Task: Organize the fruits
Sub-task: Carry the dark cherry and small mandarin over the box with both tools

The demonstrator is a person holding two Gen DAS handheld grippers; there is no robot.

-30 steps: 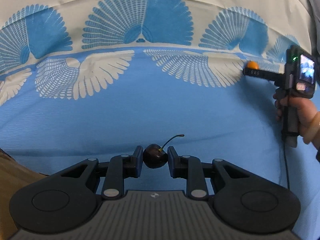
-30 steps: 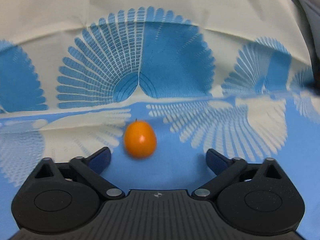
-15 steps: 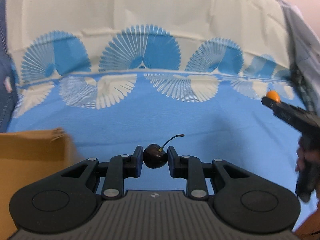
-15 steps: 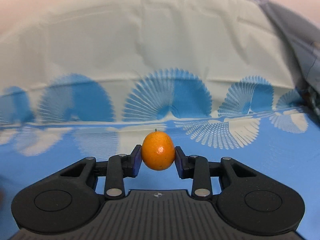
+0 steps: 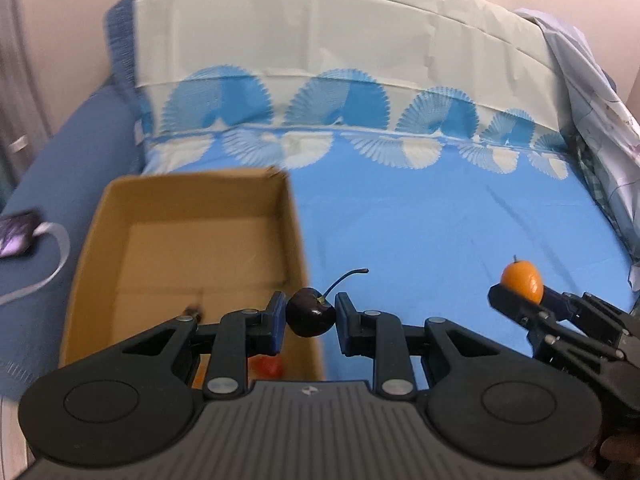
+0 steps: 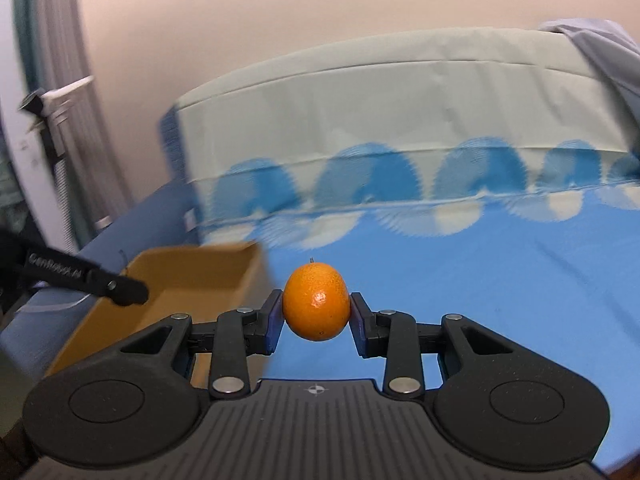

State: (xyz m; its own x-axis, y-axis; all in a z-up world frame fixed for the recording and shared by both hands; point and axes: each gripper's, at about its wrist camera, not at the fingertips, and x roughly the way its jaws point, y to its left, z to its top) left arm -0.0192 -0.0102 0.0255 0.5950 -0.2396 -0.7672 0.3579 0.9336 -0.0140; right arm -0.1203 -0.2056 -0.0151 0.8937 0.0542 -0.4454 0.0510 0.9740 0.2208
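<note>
My left gripper (image 5: 310, 320) is shut on a dark cherry (image 5: 310, 317) with a curved stem, held above the right wall of an open cardboard box (image 5: 192, 200). My right gripper (image 6: 316, 318) is shut on a small orange kumquat (image 6: 316, 306), held above the blue cloth to the right of the box (image 6: 192, 276). The right gripper also shows in the left wrist view (image 5: 520, 300) with the kumquat (image 5: 522, 280). The tip of the left gripper's fingers (image 6: 124, 292) reaches over the box in the right wrist view. A red fruit (image 5: 269, 367) lies in the box's near corner.
A blue cloth with white fan patterns (image 5: 440, 232) covers the bed. A pale folded sheet (image 5: 320, 52) lies at the back and a crumpled cloth (image 5: 592, 92) at the right. A small dark object with a white cord (image 5: 16, 232) lies left of the box.
Both grippers have lifted and pulled back towards the left, bringing the cardboard box into view. The right gripper closed on the kumquat and raised it. The left still holds the cherry.
</note>
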